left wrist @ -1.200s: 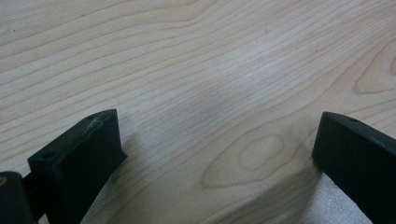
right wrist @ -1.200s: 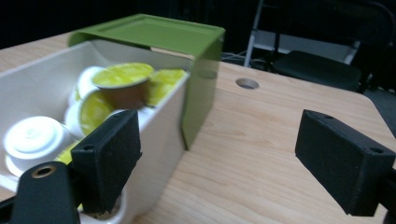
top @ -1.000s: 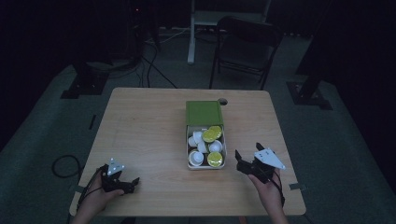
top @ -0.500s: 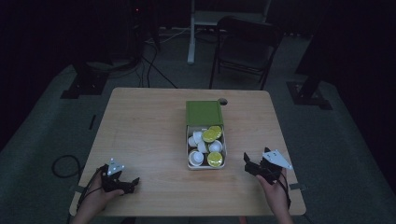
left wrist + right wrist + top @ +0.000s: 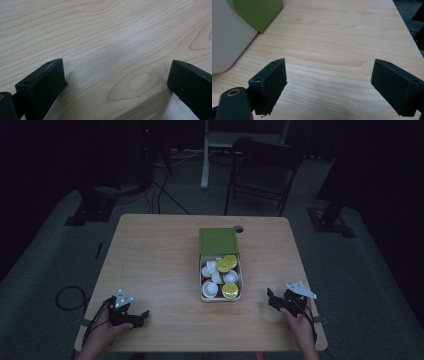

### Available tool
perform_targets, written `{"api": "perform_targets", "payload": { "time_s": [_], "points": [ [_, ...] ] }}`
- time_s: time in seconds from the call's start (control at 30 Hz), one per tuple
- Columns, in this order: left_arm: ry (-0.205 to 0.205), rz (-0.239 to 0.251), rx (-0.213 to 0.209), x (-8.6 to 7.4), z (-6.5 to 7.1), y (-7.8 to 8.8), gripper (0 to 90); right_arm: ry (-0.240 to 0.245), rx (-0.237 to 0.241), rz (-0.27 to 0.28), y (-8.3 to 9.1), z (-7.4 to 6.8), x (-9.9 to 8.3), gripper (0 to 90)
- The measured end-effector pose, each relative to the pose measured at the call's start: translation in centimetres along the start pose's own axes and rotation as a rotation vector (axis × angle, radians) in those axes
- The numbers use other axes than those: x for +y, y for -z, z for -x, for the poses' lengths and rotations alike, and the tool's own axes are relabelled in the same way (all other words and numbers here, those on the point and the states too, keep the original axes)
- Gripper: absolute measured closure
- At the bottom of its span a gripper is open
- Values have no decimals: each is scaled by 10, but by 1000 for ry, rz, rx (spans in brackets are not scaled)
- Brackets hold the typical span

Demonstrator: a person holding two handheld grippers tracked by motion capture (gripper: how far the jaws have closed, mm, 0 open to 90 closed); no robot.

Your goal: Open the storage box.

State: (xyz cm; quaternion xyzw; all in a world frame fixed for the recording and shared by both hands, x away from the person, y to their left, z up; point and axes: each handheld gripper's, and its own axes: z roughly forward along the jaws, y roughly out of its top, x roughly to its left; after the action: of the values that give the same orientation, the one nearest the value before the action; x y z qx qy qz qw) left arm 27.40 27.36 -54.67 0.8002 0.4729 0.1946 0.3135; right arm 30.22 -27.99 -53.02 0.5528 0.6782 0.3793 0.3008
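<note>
**Both claws spread, box of cups in the middle**

Right now I've got my left gripper (image 5: pixel 142 314) low on the near-left part of the table (image 5: pixel 150 250), w/ my hand wrapped round it. In the left gripper view its two black jaws stand wide apart, w/ bare wood grain between them and nothing pinched. They sit close to the tabletop (their shadows lie right under them).

My right gripper (image 5: pixel 270 296) is over on the near-right part of the table, its grey three-cornered plate on top, jaw tips pointing left twd the box (image 5: pixel 220 297). In the right gripper view its jaws are spread just as wide, nothing between them but wood. Top-left of that view shows the pale rounded side of the box and a corner of its green lid (image 5: pixel 257 12), both apart from the jaws.

The box itself sits abt mid-table, a bit to the right of centre, well apart from the left gripper and nearer the right one. It's a pale rectangular tray, its green lid (image 5: pixel 218 240) lying flat against the far end. Inside are small cups: white cups (image 5: pixel 210 289) on the left side and yellow-green cups (image 5: pixel 230 290) mostly on the right, one near the front and a couple at the back. They're packed close; exact count I can't tell in this dim light.

A small round hole (image 5: pixel 238 228) shows in the tabletop just past the lid's far-right corner. Beyond the table stands a dark folding chair (image 5: pixel 262 175).
</note>
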Motion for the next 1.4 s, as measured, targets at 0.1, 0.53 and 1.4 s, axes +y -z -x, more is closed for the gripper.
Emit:
{"api": "perform_targets", "payload": {
  "time_s": [0.1,0.53,1.4],
  "points": [
    [0,0,0,0,0,0,18,-9,-1,-31,-3,4,-3,127],
    [0,0,0,0,0,0,17,-10,13,-124,-8,15,-11,127],
    [2,0,3,0,0,0,17,-6,-3,-204,-11,21,-17,116]
  ]
}}
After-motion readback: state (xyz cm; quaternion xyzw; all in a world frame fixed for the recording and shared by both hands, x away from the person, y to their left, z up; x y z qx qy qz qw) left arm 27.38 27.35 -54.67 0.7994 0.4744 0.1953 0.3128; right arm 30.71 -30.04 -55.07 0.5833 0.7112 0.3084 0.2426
